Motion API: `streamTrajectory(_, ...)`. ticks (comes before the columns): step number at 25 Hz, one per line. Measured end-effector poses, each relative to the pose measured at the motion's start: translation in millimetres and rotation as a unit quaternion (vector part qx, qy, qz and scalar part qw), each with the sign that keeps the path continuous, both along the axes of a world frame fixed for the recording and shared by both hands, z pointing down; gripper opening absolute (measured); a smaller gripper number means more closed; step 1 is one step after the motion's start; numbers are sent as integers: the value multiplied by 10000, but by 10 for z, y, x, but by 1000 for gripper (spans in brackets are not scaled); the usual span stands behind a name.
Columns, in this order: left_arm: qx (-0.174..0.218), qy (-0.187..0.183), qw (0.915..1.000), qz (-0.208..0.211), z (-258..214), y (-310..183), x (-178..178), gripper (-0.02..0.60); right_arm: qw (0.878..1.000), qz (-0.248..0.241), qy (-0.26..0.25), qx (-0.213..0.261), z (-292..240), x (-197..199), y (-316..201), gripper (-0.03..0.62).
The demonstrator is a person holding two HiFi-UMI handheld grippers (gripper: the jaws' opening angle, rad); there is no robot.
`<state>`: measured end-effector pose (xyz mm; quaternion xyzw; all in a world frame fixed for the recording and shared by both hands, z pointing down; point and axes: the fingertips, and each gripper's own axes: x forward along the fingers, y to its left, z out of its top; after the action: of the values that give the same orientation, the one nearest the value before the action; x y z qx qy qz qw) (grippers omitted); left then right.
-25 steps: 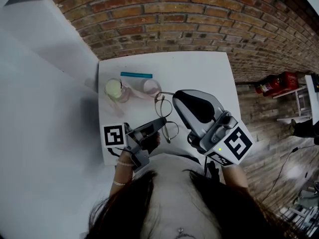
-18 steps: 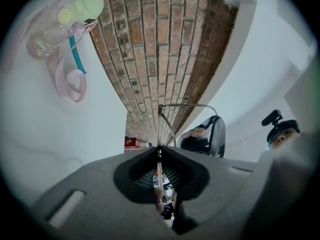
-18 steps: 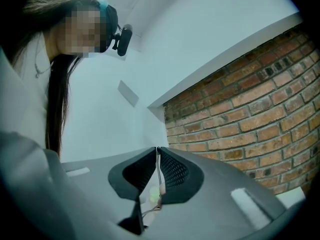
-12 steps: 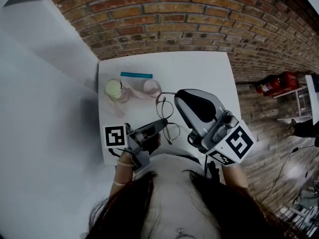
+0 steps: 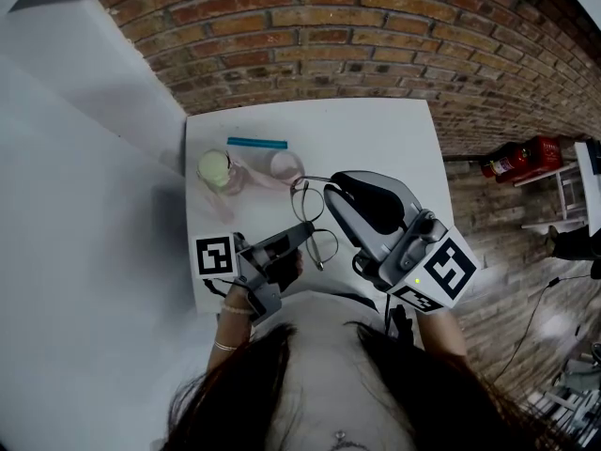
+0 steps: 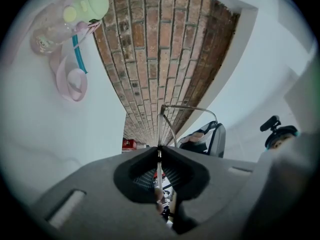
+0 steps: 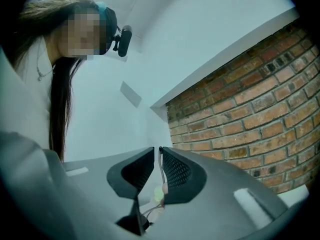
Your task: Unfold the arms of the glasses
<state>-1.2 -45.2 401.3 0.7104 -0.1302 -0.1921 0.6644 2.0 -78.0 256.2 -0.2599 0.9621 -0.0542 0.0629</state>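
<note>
Thin wire-rimmed glasses (image 5: 307, 202) hang above the white table (image 5: 376, 139), held between both grippers. My left gripper (image 5: 308, 230) comes in from the lower left and is shut on the frame near the nearer lens. In the left gripper view the wire frame (image 6: 164, 120) rises straight out of the shut left gripper (image 6: 159, 149), with one arm curving off to the right. My right gripper (image 5: 331, 187) reaches in from the right, at the far end of the glasses. In the right gripper view a thin glasses arm (image 7: 161, 176) lies pinched in my right gripper (image 7: 156, 150).
At the table's far left stand a clear bottle with a pale green lid (image 5: 216, 169), a pink strap (image 5: 282, 167) and a blue stick (image 5: 256, 142). A brick wall runs behind the table. A red extinguisher (image 5: 516, 156) lies on the floor to the right.
Almost nothing differs: the right gripper has shifted slightly sideways and back with the glasses arm, and the left gripper holds its place.
</note>
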Motion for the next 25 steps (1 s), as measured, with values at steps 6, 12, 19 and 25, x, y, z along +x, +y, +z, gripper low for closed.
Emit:
streamTrajectory(6, 6, -1, 10000, -29, -11, 7, -10, 21, 10000, -38, 2, -11, -1, -7, 29, 64)
streamTrajectory(12, 18, -19, 10000, -66, 13, -14, -40, 21, 10000, -37, -2, -55, 37, 6, 27, 66)
streamTrajectory(19, 29, -46, 9999, -127, 12, -29, -63, 21, 9999, -50, 22, -131, 78, 12, 39, 66)
streamTrajectory(25, 23, -58, 9998, -200, 2, -35, -90, 21, 9997, -43, 87, -235, 133, 15, 52, 66)
